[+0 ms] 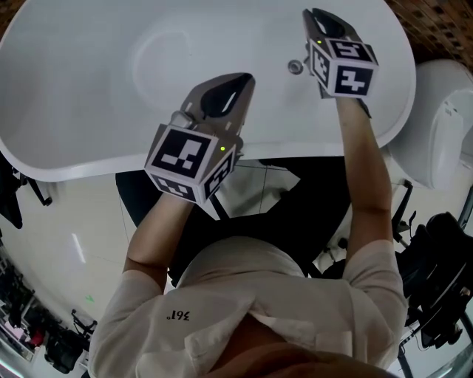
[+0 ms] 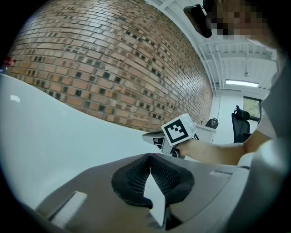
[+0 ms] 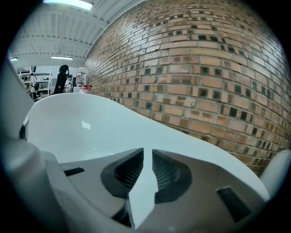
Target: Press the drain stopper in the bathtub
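Shirt: we are looking steeply down past our pale shirt and along both forearms.
Tub: the white tub is filling the top of the head view, with its near rim curving under both grippers.
Stopper: a small round metal stopper is sitting on the tub's white surface toward its right end. Neither gripper view is showing it.
Right gripper: we are holding the right gripper out over the tub, just beside the stopper and to its right, with the tips reaching past it. Its jaws are standing almost together with a thin slit between the tips, and they are gripping nothing.
Left gripper: we are holding the left gripper over the near side of the tub, well apart from the stopper. Its tips are touching each other and are clamping nothing.
Beyond: a brick wall is rising behind the tub in both gripper views.
Step, as we judge it: we are lining up for the press. Nothing is showing contact with the stopper yet.
Doing it well, in our judgement: we are wanting the right tips drawn back and tilted down until the stopper is sitting squarely under them. The jaws should be brought fully together to make one blunt point. The push should go straight down on the cap's middle, since an off-centre push could slide off the smooth metal.
Left gripper's part: we are judging that it is best held clear.
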`<move>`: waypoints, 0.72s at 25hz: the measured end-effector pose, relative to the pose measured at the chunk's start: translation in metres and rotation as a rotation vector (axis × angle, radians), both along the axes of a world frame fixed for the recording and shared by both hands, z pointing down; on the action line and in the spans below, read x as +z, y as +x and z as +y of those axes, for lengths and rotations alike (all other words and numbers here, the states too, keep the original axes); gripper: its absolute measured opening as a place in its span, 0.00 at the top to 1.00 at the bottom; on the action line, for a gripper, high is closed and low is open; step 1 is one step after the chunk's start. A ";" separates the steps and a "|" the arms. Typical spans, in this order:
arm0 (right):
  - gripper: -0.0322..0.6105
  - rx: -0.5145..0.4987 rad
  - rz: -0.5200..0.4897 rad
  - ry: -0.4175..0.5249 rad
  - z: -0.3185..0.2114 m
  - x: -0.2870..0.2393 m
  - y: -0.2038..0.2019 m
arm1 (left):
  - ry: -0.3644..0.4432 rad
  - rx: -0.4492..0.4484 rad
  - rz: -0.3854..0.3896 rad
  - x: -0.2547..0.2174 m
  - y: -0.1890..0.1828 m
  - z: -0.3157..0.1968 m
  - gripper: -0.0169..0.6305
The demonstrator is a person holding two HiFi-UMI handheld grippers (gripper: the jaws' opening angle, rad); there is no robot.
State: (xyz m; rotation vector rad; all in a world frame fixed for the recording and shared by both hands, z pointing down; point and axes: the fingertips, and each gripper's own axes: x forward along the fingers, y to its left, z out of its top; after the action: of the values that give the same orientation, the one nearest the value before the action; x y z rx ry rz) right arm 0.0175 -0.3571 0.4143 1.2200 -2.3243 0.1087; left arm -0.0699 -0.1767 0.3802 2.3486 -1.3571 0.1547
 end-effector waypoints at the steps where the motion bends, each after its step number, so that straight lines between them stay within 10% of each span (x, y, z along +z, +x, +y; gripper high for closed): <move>1: 0.87 0.000 0.003 -0.004 -0.003 0.003 -0.001 | -0.003 0.001 -0.001 0.002 0.000 -0.002 0.96; 18: 0.87 0.026 0.190 -0.170 -0.064 0.110 0.014 | -0.035 0.041 -0.023 0.023 0.004 -0.039 0.96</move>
State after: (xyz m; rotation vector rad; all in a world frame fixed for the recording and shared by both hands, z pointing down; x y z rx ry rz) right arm 0.0317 -0.4209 0.5240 1.1257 -2.0906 0.1868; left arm -0.0662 -0.2154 0.4029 2.3533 -1.3071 0.2168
